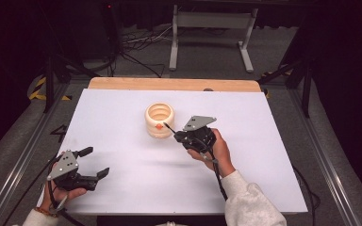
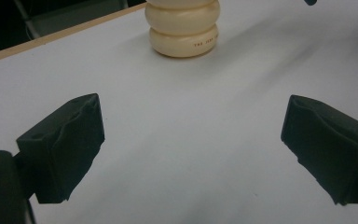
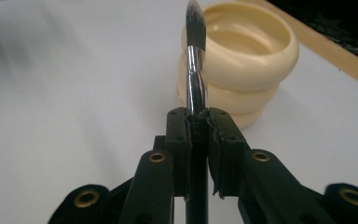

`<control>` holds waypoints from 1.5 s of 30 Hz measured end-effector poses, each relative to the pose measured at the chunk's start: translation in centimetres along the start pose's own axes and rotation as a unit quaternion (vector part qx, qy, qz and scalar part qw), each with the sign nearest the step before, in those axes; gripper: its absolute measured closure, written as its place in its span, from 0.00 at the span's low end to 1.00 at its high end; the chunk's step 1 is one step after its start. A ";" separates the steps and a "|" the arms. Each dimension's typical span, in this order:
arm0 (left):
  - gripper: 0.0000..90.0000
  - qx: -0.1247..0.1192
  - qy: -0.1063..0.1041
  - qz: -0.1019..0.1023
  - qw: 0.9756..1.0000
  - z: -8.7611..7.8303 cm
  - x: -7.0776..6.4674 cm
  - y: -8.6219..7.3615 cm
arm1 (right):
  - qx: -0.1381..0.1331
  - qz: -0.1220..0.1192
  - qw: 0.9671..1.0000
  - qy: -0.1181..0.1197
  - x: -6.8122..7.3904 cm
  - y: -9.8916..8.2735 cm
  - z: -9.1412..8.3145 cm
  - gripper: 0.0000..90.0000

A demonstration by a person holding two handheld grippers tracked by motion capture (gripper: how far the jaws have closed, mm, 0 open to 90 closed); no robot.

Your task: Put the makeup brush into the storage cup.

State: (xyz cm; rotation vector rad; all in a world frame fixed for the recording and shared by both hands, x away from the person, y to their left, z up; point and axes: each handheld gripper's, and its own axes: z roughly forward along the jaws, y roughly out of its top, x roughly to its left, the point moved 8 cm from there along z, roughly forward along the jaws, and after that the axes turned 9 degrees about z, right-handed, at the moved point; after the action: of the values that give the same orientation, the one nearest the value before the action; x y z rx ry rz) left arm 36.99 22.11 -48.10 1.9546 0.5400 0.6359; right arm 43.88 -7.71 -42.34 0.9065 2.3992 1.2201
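Small red print on the cream ribbed holder (image 2: 182,28), too blurred to read

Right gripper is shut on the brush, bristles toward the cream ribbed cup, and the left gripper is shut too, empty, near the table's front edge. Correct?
Not quite. The left gripper is open: the left gripper view shows its jaws wide apart with nothing between them. The rest holds: the right gripper is shut on the brush, bristles toward the cream ribbed cup.
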 end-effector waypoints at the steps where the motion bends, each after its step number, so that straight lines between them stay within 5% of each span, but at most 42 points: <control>1: 0.08 0.000 0.000 -0.001 1.000 0.0 0.0 0.0 | -0.012 0.002 1.000 -0.004 -0.1 0.2 -0.2 0.89; 14: 0.07 -0.006 -0.001 -0.002 1.000 0.1 -0.1 0.0 | -0.089 0.008 0.996 0.009 -0.1 1.5 -1.1 0.89; 25: 0.06 -0.016 0.002 -0.002 1.000 0.0 -0.1 0.2 | -0.154 0.006 0.988 0.009 -0.6 3.4 -1.7 0.89; 45: 0.03 -0.044 -0.003 -0.002 0.999 -0.7 -0.3 0.8 | -0.219 0.015 0.975 0.010 -1.6 7.6 -1.8 0.89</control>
State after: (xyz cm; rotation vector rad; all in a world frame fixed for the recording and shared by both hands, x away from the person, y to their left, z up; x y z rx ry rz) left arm 36.40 22.00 -47.20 1.8710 0.5041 0.6413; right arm 47.24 -6.50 -35.20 0.7920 2.0063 1.6846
